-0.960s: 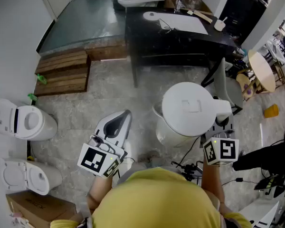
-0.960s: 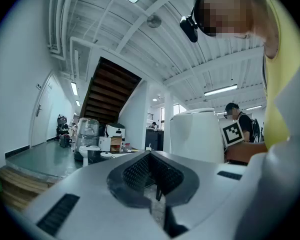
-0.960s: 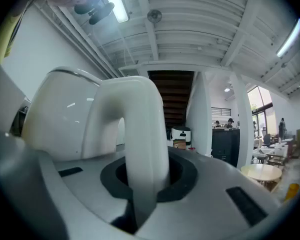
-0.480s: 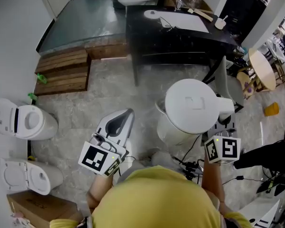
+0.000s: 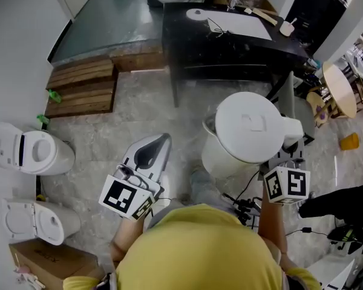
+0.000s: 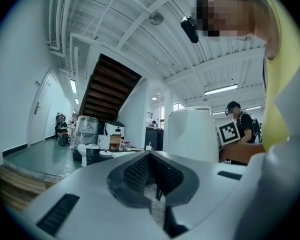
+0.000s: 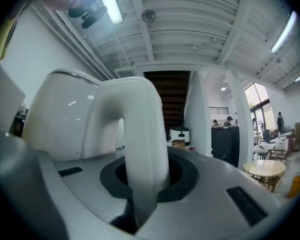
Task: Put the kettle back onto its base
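A white electric kettle (image 5: 248, 138) hangs in the air above the stone floor, carried by its handle (image 7: 140, 134). My right gripper (image 5: 285, 153) is shut on that handle (image 5: 288, 132); its jaws have just eased open slightly, and the handle still sits between the pads (image 7: 182, 176). The round white base (image 5: 196, 14) with its cord lies on the black table (image 5: 230, 47) ahead. My left gripper (image 5: 163, 141) is level, to the left of the kettle (image 6: 192, 134), shut and holding nothing (image 6: 151, 156).
Toilets (image 5: 30, 153) stand along the left wall beside a cardboard box (image 5: 42, 264). Wooden pallets (image 5: 81, 89) lie left of the table. A grey chair (image 5: 290, 104) and a round table (image 5: 339, 89) are at the right, with cables and another person (image 5: 339, 201) nearby.
The kettle and my right gripper have shifted a little up and to the right in the head view. The black table has come slightly closer.
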A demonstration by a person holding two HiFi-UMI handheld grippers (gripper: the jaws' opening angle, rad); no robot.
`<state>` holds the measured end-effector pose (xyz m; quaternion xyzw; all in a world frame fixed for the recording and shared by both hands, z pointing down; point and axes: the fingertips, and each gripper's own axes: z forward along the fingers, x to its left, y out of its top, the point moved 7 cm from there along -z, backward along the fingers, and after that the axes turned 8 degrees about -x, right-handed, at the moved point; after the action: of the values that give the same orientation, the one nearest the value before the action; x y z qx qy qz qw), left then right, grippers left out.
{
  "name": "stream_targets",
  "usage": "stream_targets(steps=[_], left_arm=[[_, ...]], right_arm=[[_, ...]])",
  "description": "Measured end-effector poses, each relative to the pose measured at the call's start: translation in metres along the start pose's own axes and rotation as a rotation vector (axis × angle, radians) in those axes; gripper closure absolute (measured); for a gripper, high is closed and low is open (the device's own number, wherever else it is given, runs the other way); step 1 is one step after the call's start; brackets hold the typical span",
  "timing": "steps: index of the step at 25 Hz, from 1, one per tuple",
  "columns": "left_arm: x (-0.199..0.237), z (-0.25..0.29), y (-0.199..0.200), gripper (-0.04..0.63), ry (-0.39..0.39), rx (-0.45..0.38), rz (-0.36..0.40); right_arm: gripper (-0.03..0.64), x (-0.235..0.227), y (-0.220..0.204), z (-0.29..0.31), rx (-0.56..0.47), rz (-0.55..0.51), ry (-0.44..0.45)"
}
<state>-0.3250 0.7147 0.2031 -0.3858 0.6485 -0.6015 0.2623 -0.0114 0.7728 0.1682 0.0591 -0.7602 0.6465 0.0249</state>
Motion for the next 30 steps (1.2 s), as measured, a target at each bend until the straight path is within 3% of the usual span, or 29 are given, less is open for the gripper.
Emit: stream_targets(steps=[13,30], left_arm=[[0.047,0.136,0.006,0.594,0.015,-0.060,0.028],[0.105,0.229,-0.011,0.594,0.061,-0.029,0.010]], right_arm=[[0.561,-0.071,-0.010,0.119,-0.071,0.020,0.053],[0.560,-0.120,-0.045,0.225,-0.049,0.035,0.057]])
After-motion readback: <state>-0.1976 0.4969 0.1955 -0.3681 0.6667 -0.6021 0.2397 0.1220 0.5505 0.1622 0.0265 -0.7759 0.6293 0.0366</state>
